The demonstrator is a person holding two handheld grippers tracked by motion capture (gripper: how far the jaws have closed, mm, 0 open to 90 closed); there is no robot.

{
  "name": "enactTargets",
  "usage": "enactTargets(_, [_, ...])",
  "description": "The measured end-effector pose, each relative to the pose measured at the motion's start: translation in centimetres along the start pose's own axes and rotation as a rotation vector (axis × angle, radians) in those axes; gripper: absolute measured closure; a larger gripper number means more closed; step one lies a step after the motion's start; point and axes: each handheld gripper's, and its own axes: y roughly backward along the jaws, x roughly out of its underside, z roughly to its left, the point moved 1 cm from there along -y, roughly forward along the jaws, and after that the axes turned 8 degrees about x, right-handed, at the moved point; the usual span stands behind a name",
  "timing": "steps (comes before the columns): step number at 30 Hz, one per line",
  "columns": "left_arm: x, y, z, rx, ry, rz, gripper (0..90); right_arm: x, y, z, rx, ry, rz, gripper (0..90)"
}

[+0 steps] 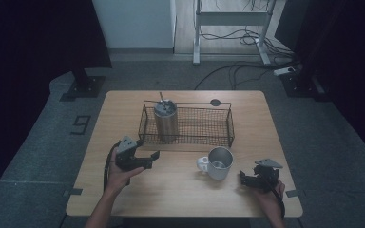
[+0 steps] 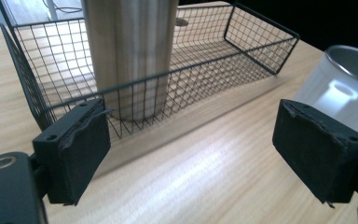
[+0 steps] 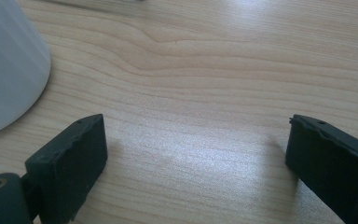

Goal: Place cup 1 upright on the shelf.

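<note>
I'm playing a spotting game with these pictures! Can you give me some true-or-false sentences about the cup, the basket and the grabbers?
1. The metal tumbler stands inside the wire basket. True.
2. The white mug sits in the basket too. False: it stands on the table, in front of the basket.
3. The left gripper holds the tumbler. False: nothing is between its jaws.
4. The right gripper is open and holds nothing. True.
5. The mug lies tipped over. False: it stands upright.

Tumbler (image 1: 165, 121) in basket (image 1: 218, 124), mug (image 1: 217, 163) just before it.
</note>
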Motion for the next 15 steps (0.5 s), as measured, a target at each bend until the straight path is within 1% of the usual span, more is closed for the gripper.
enactTargets(1, [0.2,0.1,-0.1,0.000,0.001,0.001,11.4,0.0,0.0,0.0,-0.001,0.000,0.000,5.3])
enactTargets(5, [1.4,0.3,-0.6,0.029,0.013,0.012,11.7,0.0,0.0,0.0,-0.001,0.000,0.000,5.3])
enactTargets(8, [2.3,0.2,-0.9,0.052,0.016,0.039,12.1,0.0,0.0,0.0,-0.001,0.000,0.000,5.3])
enactTargets(10, [2.8,0.0,-0.9,0.055,0.022,0.048,12.2,0.0,0.0,0.0,-0.001,0.000,0.000,5.3])
enactTargets(13, [3.4,-0.2,-0.8,0.047,0.020,0.073,13.6,0.0,0.0,0.0,0.000,0.000,0.000,5.3])
enactTargets(15, [3.7,-0.2,-0.8,0.046,0.028,0.074,14.0,0.0,0.0,0.0,0.001,0.001,-0.001,5.3])
